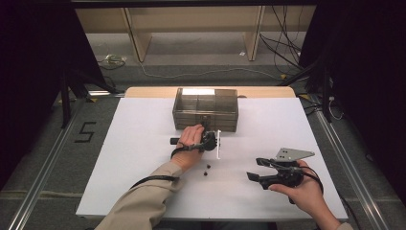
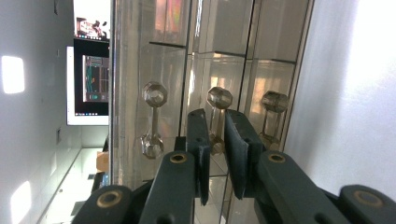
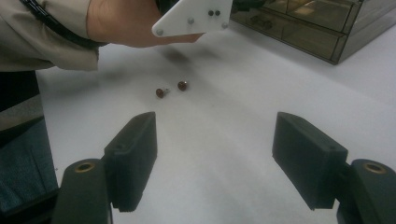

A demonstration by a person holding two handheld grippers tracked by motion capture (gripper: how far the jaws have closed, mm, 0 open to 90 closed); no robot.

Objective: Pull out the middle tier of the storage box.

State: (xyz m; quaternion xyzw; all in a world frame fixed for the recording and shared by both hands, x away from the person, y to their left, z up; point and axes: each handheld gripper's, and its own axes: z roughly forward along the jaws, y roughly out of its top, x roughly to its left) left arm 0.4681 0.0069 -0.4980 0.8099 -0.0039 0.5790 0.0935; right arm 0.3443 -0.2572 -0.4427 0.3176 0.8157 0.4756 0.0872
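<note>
Two studs (image 3: 172,89) are lying ahead of the right gripper (image 3: 215,158)'s spread jaws, while the left gripper (image 2: 215,156) is pinching the box's middle handle (image 2: 218,112).

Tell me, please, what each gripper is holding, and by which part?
The left gripper is shut on the middle handle of the clear drawer box, gripping the bar's lower end. The right gripper is open and holds nothing.

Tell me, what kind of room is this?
Probably a lab or workshop set up for recording. A white table stands under a camera, loose cables lie on the floor behind, and a computer screen glows nearby.
</note>
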